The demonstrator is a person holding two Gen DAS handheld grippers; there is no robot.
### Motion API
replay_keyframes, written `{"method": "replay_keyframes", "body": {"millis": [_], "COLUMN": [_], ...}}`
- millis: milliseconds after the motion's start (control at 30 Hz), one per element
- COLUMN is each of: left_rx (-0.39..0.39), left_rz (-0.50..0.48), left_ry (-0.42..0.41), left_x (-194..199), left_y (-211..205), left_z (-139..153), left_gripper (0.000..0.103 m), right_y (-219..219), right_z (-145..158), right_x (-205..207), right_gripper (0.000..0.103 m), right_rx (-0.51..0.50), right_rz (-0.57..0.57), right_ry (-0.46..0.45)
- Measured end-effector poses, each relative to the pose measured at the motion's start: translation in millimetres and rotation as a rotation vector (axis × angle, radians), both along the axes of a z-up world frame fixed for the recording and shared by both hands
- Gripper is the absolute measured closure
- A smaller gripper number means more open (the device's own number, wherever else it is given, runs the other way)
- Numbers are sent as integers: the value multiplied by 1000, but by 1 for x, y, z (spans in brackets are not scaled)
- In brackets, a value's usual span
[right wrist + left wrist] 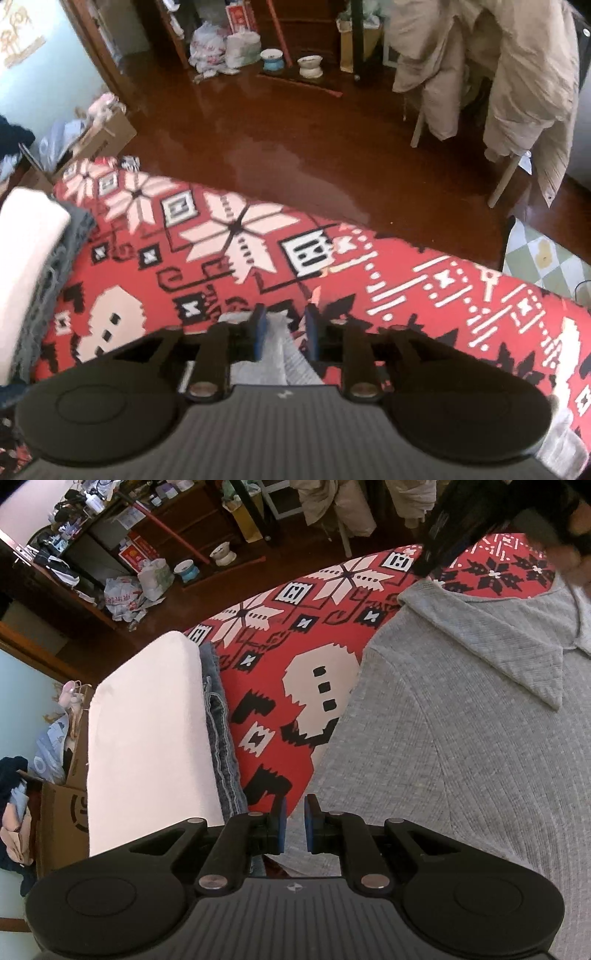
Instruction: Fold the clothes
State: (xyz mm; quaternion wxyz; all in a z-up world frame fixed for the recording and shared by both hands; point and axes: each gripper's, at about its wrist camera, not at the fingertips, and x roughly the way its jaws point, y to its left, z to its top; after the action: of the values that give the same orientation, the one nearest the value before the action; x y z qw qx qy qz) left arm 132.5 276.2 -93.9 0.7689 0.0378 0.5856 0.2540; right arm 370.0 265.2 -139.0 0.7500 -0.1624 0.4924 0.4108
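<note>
A grey ribbed polo shirt (461,738) lies flat on a red patterned cloth (266,709), its collar (524,653) pointing toward the far edge. My left gripper (295,812) hovers at the shirt's left side edge. Its blue pads (281,825) stand a narrow gap apart, with shirt edge and red cloth showing between them. My right gripper (284,325) is at the collar end, open, and a raised ridge of grey shirt fabric (284,350) runs between its fingers. In the left wrist view it reaches in from the top right (426,565), held by a hand.
A folded white garment (147,738) on folded jeans (221,738) sits at the cloth's left end. Beyond the red cloth (258,266) lies a glossy brown floor (295,129). A beige coat (498,74) hangs on a chair, and a cardboard box (62,812) of clothes stands left.
</note>
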Motion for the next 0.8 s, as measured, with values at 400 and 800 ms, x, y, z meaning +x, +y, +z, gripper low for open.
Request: {"method": "replay_keyframes", "body": {"millis": [400,800], "left_rx": [-8,-4], "left_rz": [77,186], "left_ry": [-30,46], "left_x": [4,-29], "left_y": [-13,-16], "left_z": [10,14], "left_gripper": [95,95], "right_y": [-172,-185], "right_z": [41,-10], "right_x": [30,88], "right_gripper": [92,94], "right_rx": [-80,-55], "right_rz": [-258,-381], "right_ry": [-54,-23]}}
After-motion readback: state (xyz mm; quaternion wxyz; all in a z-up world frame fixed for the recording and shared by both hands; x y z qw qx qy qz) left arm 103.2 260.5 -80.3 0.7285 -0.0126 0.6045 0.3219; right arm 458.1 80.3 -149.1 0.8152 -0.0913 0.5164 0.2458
